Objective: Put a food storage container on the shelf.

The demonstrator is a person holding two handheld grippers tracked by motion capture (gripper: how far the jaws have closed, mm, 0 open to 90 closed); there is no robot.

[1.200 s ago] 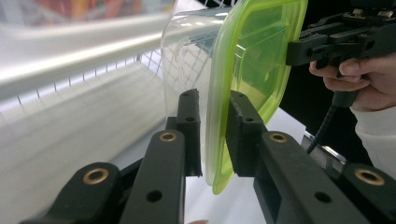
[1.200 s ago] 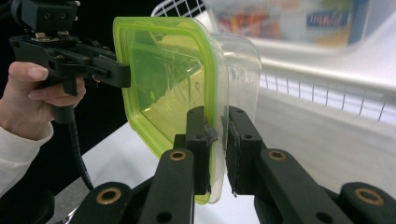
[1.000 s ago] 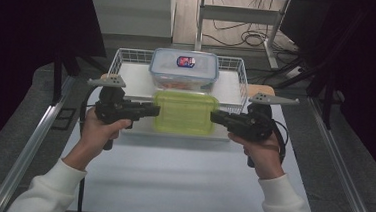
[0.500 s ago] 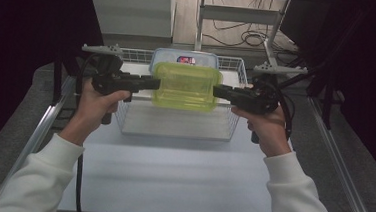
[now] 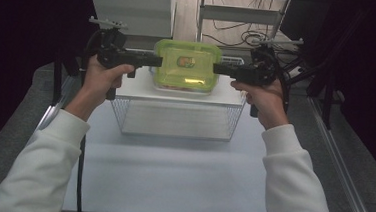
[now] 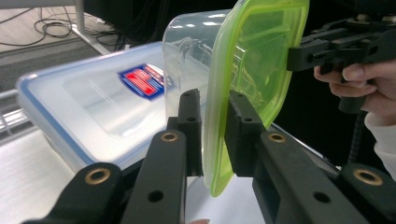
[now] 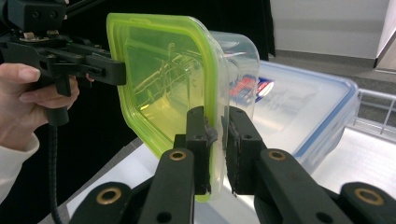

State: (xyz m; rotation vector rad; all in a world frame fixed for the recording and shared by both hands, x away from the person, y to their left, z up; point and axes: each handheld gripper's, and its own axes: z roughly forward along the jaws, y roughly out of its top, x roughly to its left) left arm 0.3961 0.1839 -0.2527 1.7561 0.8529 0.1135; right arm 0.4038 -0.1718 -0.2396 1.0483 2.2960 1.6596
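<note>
I grip the green-lidded box (image 5: 186, 67) with my left tongs (image 5: 158, 61) and right tongs (image 5: 216, 68), one on each side, so it stays level at the top middle, above the blue-lidded box (image 6: 93, 105) in the wire basket (image 5: 175, 116).

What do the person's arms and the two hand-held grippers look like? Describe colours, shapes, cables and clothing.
Both arms wear white long sleeves. The left gripper and right gripper are black, pistol-shaped tools with long flat jaws. Up close the jaws show brass-coloured rivets and round holes. A grey three-cornered plate tops each gripper. A black cable trails from the left one.
</note>
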